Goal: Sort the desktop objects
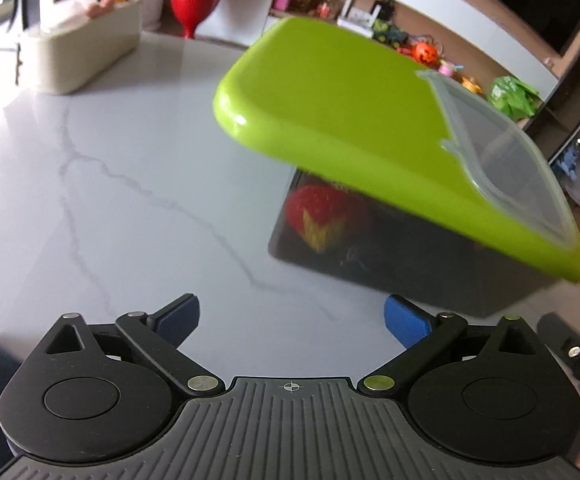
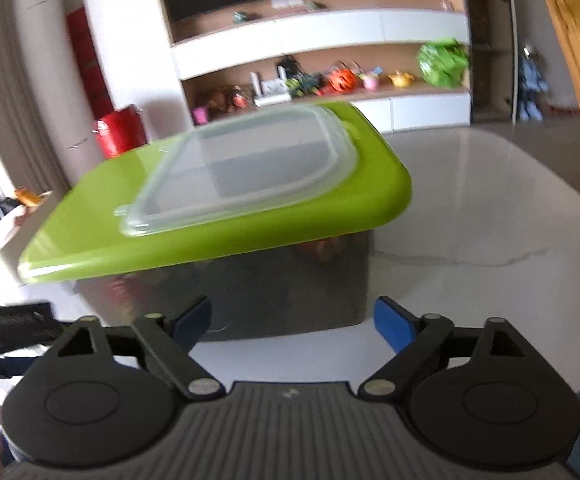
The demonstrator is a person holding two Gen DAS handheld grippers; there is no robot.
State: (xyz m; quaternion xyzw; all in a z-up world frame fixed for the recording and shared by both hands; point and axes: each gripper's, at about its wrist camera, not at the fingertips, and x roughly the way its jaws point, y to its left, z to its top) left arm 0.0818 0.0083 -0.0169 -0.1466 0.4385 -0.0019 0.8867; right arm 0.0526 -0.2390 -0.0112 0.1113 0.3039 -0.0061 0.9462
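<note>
Both my tongs, left (image 1: 292, 320) and right (image 2: 292, 322), gape wide and empty; the green lid (image 2: 226, 216) on the box (image 2: 282, 284) fills mid-frame, long axis crosswise, nearer my right.

My table (image 1: 110, 184) presents polished, grey-veined marble-look stone. The green lid (image 1: 330, 120) is glossy smooth plastic; its clear inset (image 2: 250, 168), toward 12 o'clock of my right view, is translucent plastic. The dark bin (image 2: 290, 280) is smoky, see-through plastic.
</note>
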